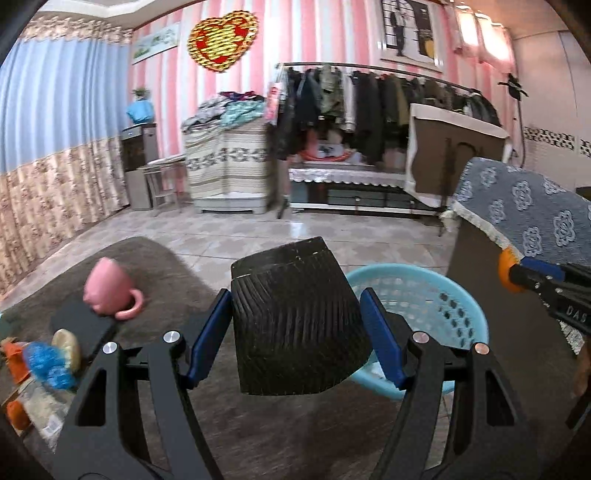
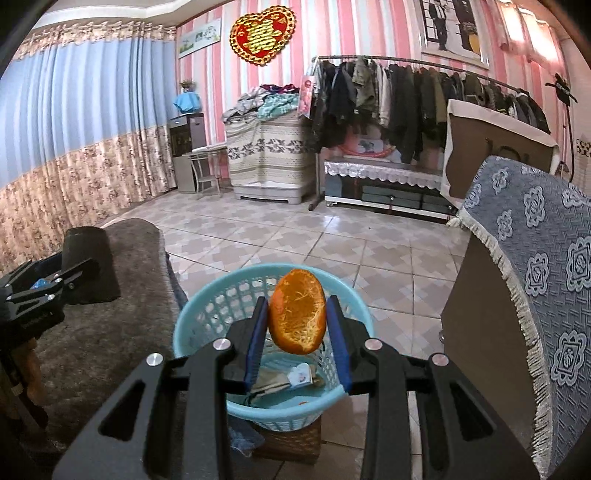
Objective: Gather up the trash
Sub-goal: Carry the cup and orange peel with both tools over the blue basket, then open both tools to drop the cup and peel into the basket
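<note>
Orange peel (image 2: 297,312), pithy, in right gripper (image 2: 297,325) fingers; left gripper (image 1: 295,325) clamps ribbed blk cup (image 1: 295,317).

Only readable bits: white letters "DAS" on the black body of the right gripper (image 1: 517,275) (cut off at the frame edge), plus a gold double-happiness character on the heart wall decoration (image 2: 263,32).

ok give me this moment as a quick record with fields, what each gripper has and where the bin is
left gripper: shut on a black ribbed cup, held over the table edge
right gripper: shut on an orange peel, held above the bin
bin: light blue basket, on the floor beside the table, some paper scraps inside
still on table: pink mug, tipped over; small pile of wrappers
peel dropped: not yet
</note>
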Tool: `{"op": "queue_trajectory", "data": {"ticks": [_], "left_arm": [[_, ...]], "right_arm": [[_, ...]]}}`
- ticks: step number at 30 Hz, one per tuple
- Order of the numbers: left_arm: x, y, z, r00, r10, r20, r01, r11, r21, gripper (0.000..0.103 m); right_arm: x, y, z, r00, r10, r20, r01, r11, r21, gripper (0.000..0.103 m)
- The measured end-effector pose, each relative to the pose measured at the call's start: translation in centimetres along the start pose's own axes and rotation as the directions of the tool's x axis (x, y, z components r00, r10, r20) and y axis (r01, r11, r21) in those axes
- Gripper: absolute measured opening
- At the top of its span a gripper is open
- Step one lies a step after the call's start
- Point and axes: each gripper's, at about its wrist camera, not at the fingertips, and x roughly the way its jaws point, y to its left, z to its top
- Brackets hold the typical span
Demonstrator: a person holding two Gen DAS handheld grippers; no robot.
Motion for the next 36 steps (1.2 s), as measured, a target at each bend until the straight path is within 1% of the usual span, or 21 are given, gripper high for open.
{"op": "queue_trajectory", "data": {"ticks": [2,6,10,13,17,19,21,23,25,28,30,36], "left_arm": [[0.6,-1.1,0.3,1.0,-0.013,0.002,0.013,1.0,0.019,0.069],[2.4,-3.2,0.6,0.998,-0.067,-0.01,0.068,0.997,0.029,0.069],[4.1,-5.1,0.8,0.995,-0.103,-0.014,0.103,0.993,0.058,0.069],[5.5,-6.3,0.9,0.994,-0.105,-0.012,0.105,0.991,0.081,0.07],[7.7,-6.8,1.1,0.993,-0.11,-0.032,0.112,0.991,0.077,0.07],[8.5,-6.9,1.1,0.994,-0.104,-0.037,0.107,0.991,0.085,0.072],[8.7,-6.5,1.3,0.996,-0.087,-0.029,0.089,0.993,0.083,0.088],[8.6,-5.9,1.7,0.997,-0.073,-0.015,0.074,0.995,0.07,0.092],[8.4,-5.2,2.0,0.998,-0.062,-0.017,0.063,0.996,0.063,0.093],[7.9,-4.1,2.2,1.0,-0.026,-0.008,0.026,0.998,0.054,0.097],[7.5,-3.1,2.2,1.0,0.004,-0.002,-0.003,0.999,0.046,0.098],[6.6,0.1,1.5,0.998,0.063,-0.024,-0.063,0.998,-0.001,0.098]], "right_arm": [[0.2,-0.5,-0.2,1.0,-0.008,-0.001,0.008,1.0,0.006,0.033],[0.7,-1.7,-0.5,1.0,-0.02,-0.012,0.02,0.999,0.03,0.033],[1.2,-2.6,-0.7,0.999,-0.031,-0.024,0.032,0.998,0.045,0.033],[1.7,-3.1,-0.9,0.999,-0.039,-0.034,0.041,0.997,0.058,0.033],[2.4,-3.6,-1.4,0.997,-0.05,-0.053,0.054,0.996,0.072,0.033],[2.7,-3.9,-1.5,0.997,-0.052,-0.059,0.057,0.995,0.076,0.033],[3.0,-3.8,-1.5,0.997,-0.052,-0.064,0.057,0.995,0.076,0.033],[3.3,-3.4,-1.5,0.996,-0.05,-0.069,0.055,0.996,0.073,0.033],[3.7,-3.1,-1.3,0.996,-0.044,-0.072,0.049,0.996,0.073,0.033],[4.5,-2.3,-1.1,0.997,-0.032,-0.073,0.037,0.997,0.065,0.033],[5.3,-1.6,-0.9,0.997,-0.023,-0.076,0.027,0.998,0.056,0.033],[7.4,0.8,-0.4,0.997,0.007,-0.072,-0.004,0.999,0.035,0.033]]}}
